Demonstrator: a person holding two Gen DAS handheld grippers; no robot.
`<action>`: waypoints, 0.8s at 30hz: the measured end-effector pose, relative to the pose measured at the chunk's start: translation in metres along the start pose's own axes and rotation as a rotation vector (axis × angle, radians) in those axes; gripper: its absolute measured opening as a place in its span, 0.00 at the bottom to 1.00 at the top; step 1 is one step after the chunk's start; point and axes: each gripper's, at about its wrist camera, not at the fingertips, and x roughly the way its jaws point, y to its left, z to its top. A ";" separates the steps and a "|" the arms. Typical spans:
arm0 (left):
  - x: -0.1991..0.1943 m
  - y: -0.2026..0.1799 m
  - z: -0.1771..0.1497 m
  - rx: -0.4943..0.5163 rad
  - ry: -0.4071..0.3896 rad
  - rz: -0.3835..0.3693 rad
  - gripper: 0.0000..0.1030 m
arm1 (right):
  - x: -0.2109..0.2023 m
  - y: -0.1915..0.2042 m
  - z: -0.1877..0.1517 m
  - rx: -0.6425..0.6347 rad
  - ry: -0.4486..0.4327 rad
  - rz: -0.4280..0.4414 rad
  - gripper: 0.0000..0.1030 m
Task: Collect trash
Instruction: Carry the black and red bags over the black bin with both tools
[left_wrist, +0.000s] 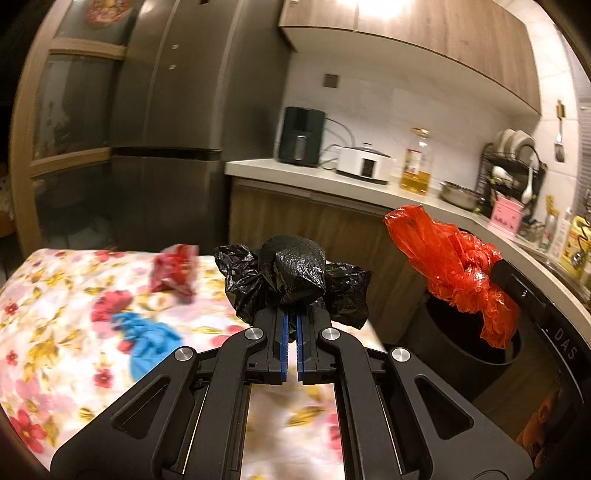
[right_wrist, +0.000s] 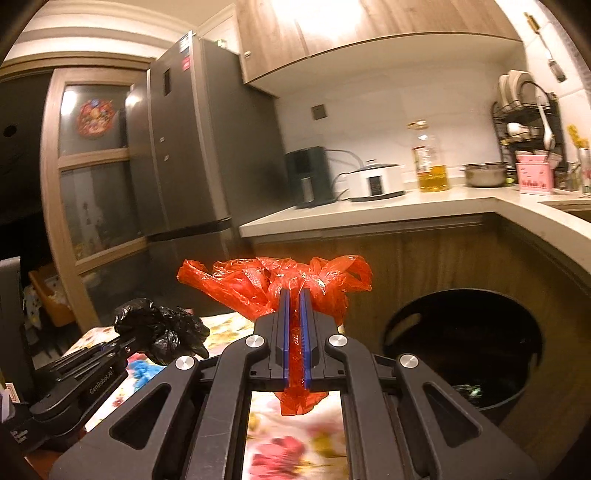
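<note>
Left gripper (left_wrist: 291, 321): your nearest thing in the left view, clenched on a knotted black bag (left_wrist: 293, 275) held just past its blue pads, over the edge of the flowered cloth (left_wrist: 55, 295).
Right gripper (right_wrist: 294, 306): clenched on a red bag (right_wrist: 266, 280); red film runs down between the pads and hangs out below them.
Left view only: a second red bag (left_wrist: 173, 271) at 10 o'clock and a blue bag (left_wrist: 147, 339) at 9 o'clock, both lying loose on the cloth, blurred. Your right gripper shows at 3 o'clock with its red bag (left_wrist: 458, 269) above the bin (left_wrist: 461, 365).
Right view only: your left gripper (right_wrist: 140, 341) sits at 8 o'clock, the black bag (right_wrist: 162, 330) bunched at its tip. A scrap of blue (right_wrist: 142, 371) peeks out below it.
Bin: a black round bin (right_wrist: 469, 369) at 4 o'clock in the right view, standing against the wooden cabinet front (right_wrist: 388, 266). Its mouth is open and dark; only a faint glint shows inside, so you cannot tell what it holds.
In the way: in the left view the red bag and right gripper cover much of the bin's mouth.
Around: a counter (right_wrist: 406, 206) at 1 o'clock carries an oil bottle (right_wrist: 430, 162), a white cooker (right_wrist: 373, 181) and a steel bowl (right_wrist: 484, 175); a grey fridge (right_wrist: 192, 147) stands at 11 o'clock.
</note>
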 end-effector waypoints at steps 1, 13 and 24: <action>0.001 -0.006 0.000 0.005 0.000 -0.010 0.02 | -0.003 -0.007 0.002 0.005 -0.006 -0.013 0.06; 0.018 -0.110 0.000 0.081 -0.001 -0.169 0.02 | -0.034 -0.083 0.009 0.054 -0.053 -0.160 0.06; 0.044 -0.164 -0.004 0.119 0.013 -0.233 0.02 | -0.032 -0.126 0.015 0.124 -0.068 -0.219 0.06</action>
